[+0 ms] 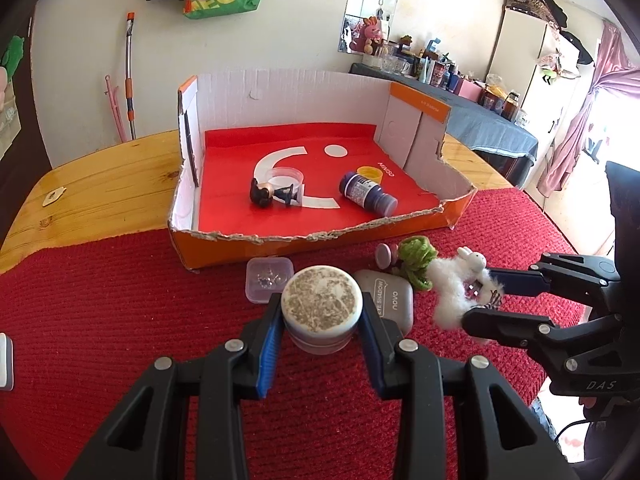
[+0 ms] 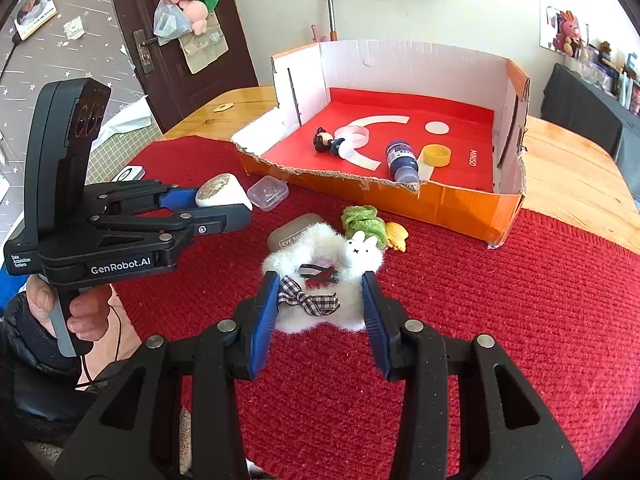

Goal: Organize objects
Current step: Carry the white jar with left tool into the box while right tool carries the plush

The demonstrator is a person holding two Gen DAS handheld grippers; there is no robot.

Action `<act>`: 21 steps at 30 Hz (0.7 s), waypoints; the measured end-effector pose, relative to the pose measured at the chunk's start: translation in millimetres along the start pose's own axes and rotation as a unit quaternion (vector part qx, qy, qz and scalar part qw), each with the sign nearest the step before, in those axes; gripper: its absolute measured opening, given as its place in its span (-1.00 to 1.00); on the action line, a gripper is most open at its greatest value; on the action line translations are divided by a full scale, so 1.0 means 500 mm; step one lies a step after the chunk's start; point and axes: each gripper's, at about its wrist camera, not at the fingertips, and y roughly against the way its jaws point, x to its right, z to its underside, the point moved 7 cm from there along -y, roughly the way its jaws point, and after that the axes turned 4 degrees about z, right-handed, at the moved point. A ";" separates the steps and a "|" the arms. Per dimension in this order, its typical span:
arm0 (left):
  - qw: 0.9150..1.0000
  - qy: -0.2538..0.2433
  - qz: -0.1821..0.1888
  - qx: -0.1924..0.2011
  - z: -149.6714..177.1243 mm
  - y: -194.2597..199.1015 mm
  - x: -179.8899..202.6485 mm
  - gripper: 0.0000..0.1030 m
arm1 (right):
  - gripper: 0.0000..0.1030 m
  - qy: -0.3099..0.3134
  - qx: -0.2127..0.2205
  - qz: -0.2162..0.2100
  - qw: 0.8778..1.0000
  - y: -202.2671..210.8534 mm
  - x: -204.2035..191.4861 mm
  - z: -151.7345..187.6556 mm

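I saw the left gripper (image 1: 322, 320) pinching 1 round white jar (image 1: 322, 304) and the right gripper (image 2: 320, 304) pinching 1 fluffy white bunny scrunchie (image 2: 320, 276); the torn orange cardboard box (image 1: 304, 246) held 4 items.

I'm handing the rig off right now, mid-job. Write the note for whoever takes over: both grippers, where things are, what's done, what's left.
Left gripper: shut on the round jar, held above the red mat.
Right gripper: shut on the fluffy white bunny scrunchie.
Done: figurine, clear ring, purple bottle and yellow cap lie in the orange box.
Left: both held items, plus the clear case, eye shadow compact, green scrunchie, a small pink item and a small yellow item, all on the mat before the box.
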 end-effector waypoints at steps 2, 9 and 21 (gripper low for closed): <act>1.000 -0.001 0.001 0.002 -0.006 0.001 0.001 -0.26 | -0.24 0.001 0.003 -0.002 1.000 0.003 0.000 -0.007; 1.000 -0.007 0.001 0.010 -0.033 0.007 0.005 -0.26 | -0.24 0.003 0.014 -0.009 1.000 0.009 0.002 -0.032; 1.000 -0.019 -0.001 0.018 -0.096 0.004 0.005 -0.26 | -0.24 0.010 0.025 -0.012 1.000 0.008 0.017 -0.090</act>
